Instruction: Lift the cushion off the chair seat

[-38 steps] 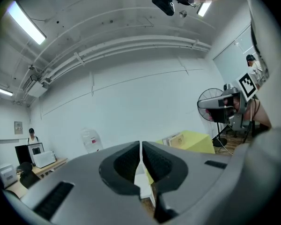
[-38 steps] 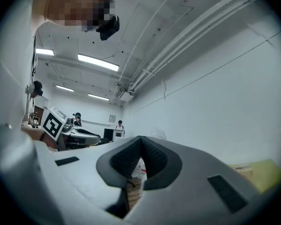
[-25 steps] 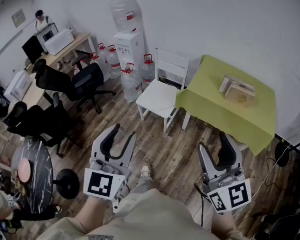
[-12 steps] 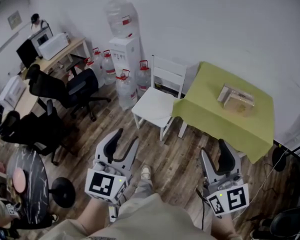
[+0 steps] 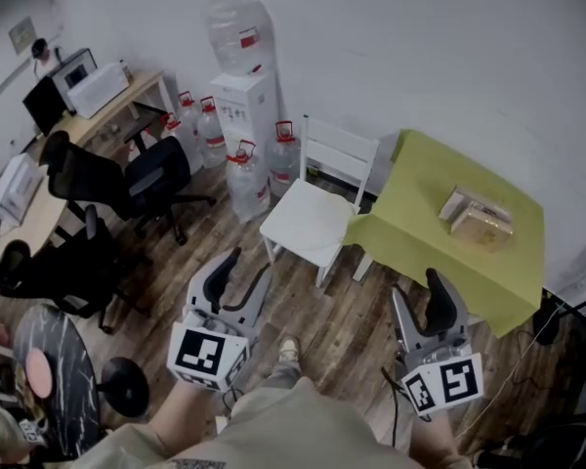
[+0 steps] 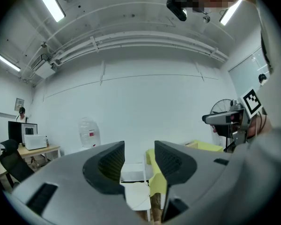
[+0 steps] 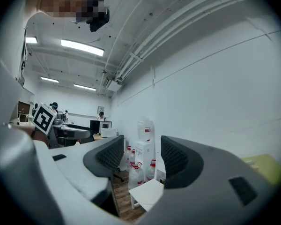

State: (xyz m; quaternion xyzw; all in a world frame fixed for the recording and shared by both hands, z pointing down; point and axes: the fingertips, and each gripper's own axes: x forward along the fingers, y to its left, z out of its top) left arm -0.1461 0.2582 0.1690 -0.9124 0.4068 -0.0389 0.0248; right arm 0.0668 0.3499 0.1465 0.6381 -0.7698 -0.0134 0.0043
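Nearest, low in the head view, the left gripper (image 5: 248,267) and right gripper (image 5: 416,289) point forward over the wood floor (image 5: 342,311). Each has its jaws apart with nothing between them. Ahead, well clear of both, the white cushion (image 5: 308,225) lies on the chair (image 5: 340,138) seat, just beside a green table (image 5: 420,193) bearing a box (image 5: 479,218). Water bottles (image 5: 244,179) stand by the far wall.

the chair (image 5: 308,223) is white, the tablecloth (image 5: 420,203) yellow-green, the floor (image 5: 344,306) brown wood-grain planks, the office chairs (image 5: 154,171) black, the water jugs (image 5: 246,182) clear with red caps.
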